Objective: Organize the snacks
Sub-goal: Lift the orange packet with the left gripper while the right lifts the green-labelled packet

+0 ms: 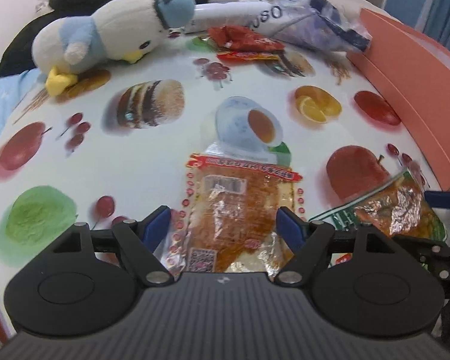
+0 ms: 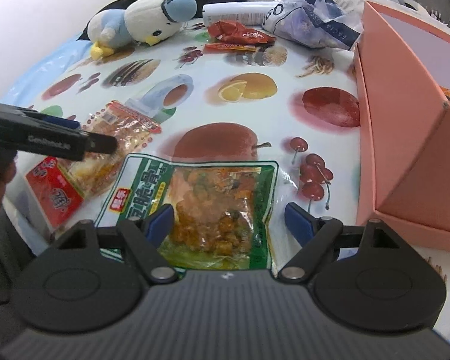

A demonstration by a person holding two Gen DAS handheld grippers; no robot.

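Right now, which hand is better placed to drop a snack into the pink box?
Right. The right hand-held gripper, open over the green snack packet, sits beside the pink box; the left hand-held gripper is farther away.

Snack packs (image 2: 201, 207) were glossy, crinkled clear plastic. Printed tabletop (image 1: 153, 165) cover looked smooth, slightly shiny. Penguin (image 1: 105, 39) was soft plush. Box (image 2: 405, 138) was matt pink card. Tongs (image 1: 223, 225) were matt black plastic.

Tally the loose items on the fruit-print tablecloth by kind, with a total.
Sealed snack packets: 4 (red-bordered clear, green-bordered clear, crumpled red foil, flat red-orange)
Blue-and-white plush bird: 1
White tube: 1
Clear tissue pack: 1
Pink cardboard box: 1
Total: 8
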